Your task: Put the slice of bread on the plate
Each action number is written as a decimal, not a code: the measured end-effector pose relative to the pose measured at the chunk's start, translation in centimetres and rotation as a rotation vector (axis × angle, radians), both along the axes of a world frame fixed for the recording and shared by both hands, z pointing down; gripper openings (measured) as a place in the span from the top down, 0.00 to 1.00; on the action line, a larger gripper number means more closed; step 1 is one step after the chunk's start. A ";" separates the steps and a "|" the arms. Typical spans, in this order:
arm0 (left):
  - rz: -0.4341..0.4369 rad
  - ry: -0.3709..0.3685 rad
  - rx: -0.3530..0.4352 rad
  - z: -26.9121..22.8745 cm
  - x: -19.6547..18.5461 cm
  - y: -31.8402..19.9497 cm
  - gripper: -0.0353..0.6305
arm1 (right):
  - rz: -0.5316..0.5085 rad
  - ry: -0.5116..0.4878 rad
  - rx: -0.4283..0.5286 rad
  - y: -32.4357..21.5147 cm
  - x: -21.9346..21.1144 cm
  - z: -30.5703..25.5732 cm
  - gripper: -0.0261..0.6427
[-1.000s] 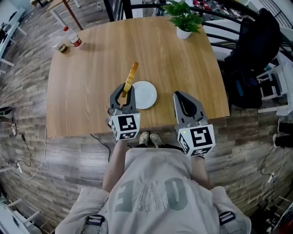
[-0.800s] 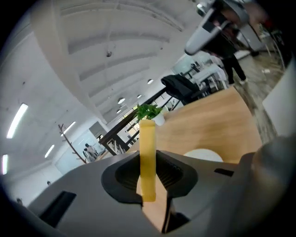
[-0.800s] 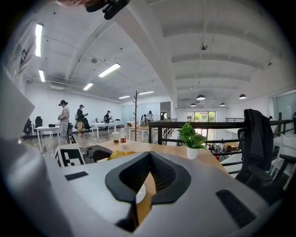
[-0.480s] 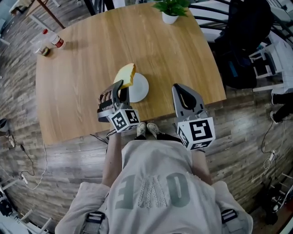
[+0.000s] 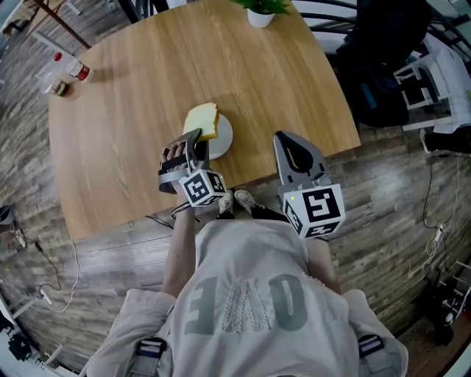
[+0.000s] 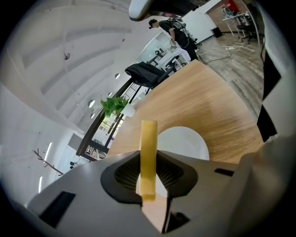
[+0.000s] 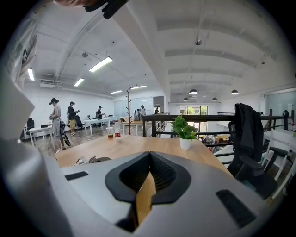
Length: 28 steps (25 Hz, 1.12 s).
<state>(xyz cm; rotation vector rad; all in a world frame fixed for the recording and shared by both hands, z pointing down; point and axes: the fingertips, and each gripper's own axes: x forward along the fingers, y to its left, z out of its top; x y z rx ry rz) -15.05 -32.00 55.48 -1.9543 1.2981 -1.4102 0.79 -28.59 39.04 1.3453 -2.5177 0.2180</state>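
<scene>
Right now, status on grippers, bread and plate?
Left gripper shut on bread slice. Right gripper shut, empty. Slice over white plate, not yet released. Nothing blocking the plate.

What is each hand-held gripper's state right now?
Left hand-held gripper: closed on the slice of bread.
Right hand-held gripper: closed, nothing between its jaws.

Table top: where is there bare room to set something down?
The table's widest bare wood lies between the plate and the potted plant; more lies left, between the bottle and the near edge. It is crowded at the near edge, where the left gripper holds the bread slice at the plate.
</scene>
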 end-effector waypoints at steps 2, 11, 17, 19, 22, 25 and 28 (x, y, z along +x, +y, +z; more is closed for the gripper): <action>0.010 -0.003 -0.025 0.7 0.6 0.1 0.81 | 0.006 -0.008 -0.013 0.1 0.3 0.3 0.94; 0.000 -0.006 -0.074 1.5 0.9 0.4 0.81 | 0.021 -0.012 -0.040 -0.2 0.6 0.8 0.94; -0.011 -0.001 -0.089 1.5 0.7 0.9 0.81 | 0.054 -0.071 -0.068 -0.5 1.0 1.3 0.94; -0.015 0.011 -0.094 1.5 0.8 1.2 0.81 | 0.062 -0.085 -0.071 -0.6 1.0 1.2 0.94; -0.014 0.029 -0.134 2.4 1.1 1.6 0.79 | 0.066 -0.083 -0.067 -0.6 1.2 1.2 0.94; -0.020 0.077 -0.208 3.7 1.5 2.4 0.70 | 0.064 -0.087 -0.070 -0.4 1.2 1.2 0.94; -0.056 0.135 -0.250 4.2 1.7 3.0 0.61 | 0.057 -0.087 -0.075 -0.2 1.2 1.2 0.94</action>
